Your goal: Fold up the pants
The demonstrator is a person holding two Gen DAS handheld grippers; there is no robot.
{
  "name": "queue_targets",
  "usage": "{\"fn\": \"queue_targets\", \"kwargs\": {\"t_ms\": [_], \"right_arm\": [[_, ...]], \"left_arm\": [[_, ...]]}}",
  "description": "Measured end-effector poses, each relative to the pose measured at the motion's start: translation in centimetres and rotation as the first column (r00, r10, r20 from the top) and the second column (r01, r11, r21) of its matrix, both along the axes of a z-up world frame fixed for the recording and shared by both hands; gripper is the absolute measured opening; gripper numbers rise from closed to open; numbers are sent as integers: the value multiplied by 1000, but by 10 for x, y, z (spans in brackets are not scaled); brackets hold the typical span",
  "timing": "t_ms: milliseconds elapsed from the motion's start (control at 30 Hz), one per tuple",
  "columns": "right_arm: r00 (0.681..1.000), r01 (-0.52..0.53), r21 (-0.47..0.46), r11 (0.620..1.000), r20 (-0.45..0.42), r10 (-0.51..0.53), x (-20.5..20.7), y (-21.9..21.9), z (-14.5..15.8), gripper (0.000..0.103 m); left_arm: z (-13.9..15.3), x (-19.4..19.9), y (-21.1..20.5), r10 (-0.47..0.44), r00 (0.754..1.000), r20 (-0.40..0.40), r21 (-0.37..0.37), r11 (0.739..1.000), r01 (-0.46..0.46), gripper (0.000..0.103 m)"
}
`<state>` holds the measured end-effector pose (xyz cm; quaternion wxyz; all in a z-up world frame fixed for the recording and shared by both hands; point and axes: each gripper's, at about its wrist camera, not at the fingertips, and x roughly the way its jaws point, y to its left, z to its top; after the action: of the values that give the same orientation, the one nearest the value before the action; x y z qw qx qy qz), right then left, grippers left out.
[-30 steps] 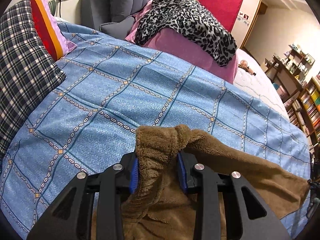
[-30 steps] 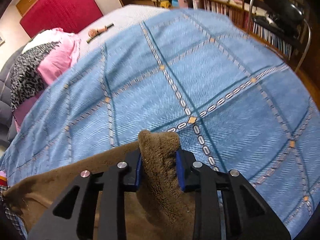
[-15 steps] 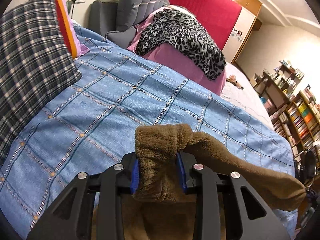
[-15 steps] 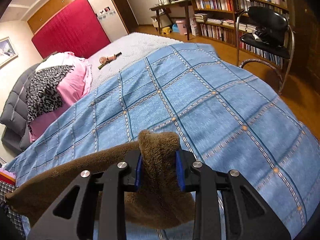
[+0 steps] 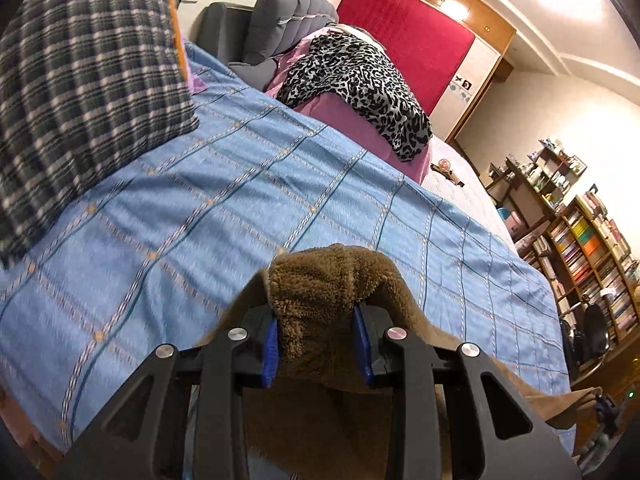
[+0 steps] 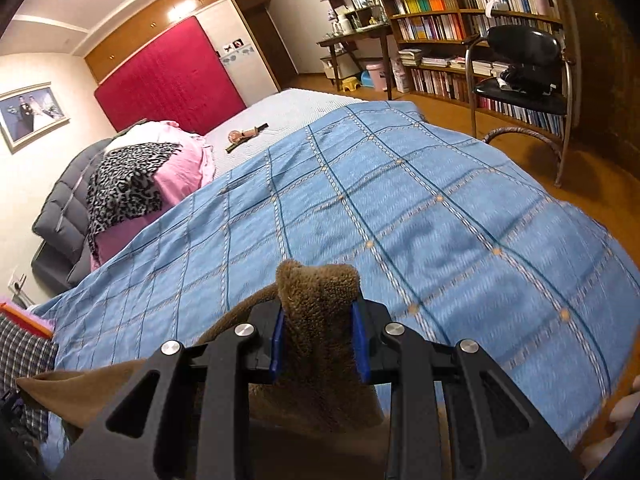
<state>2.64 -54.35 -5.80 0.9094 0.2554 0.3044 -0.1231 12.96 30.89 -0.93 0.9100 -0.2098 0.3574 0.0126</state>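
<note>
Brown fleece pants (image 5: 320, 300) hang above the blue bedspread (image 5: 240, 200), one bunched edge clamped in my left claw (image 5: 318, 344), another in my right claw (image 6: 318, 346), cloth strung between. No fold shows yet; laying them flat and folding remain, I judge.

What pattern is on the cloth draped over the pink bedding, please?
A black-and-white leopard print on the cloth, clearest in the left wrist view.

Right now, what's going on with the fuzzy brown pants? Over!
Left tool, right tool both shut on brown pants. Pants bunched, hanging between them. Blue bedspread ahead, nothing blocking.
</note>
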Motion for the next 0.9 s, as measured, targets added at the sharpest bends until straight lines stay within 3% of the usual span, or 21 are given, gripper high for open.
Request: {"fn": "queue_targets", "kwargs": {"t_ms": [167, 333, 500, 600, 733, 900], "right_arm": [[1000, -9, -13, 1000, 20, 10, -63, 24, -10, 27], [999, -37, -32, 999, 10, 37, -114, 46, -28, 27], [997, -77, -28, 997, -17, 76, -144, 61, -49, 28], [996, -90, 21, 996, -23, 90, -158, 64, -61, 36], [996, -90, 77, 993, -18, 92, -172, 68, -68, 65], [996, -86, 182, 980, -4, 89, -191, 68, -77, 66]], "left_arm": [[-23, -39, 16, 26, 999, -21, -28, 999, -26, 30], [-53, -53, 25, 40, 997, -65, -51, 998, -43, 31], [-81, -52, 38, 103, 983, -152, -63, 992, -114, 45], [-89, -56, 42, 125, 977, -174, -62, 988, -138, 53], [-82, -67, 36, 116, 981, -157, -55, 991, -126, 62], [-70, -77, 22, 88, 988, -131, -83, 992, -99, 69]]}}
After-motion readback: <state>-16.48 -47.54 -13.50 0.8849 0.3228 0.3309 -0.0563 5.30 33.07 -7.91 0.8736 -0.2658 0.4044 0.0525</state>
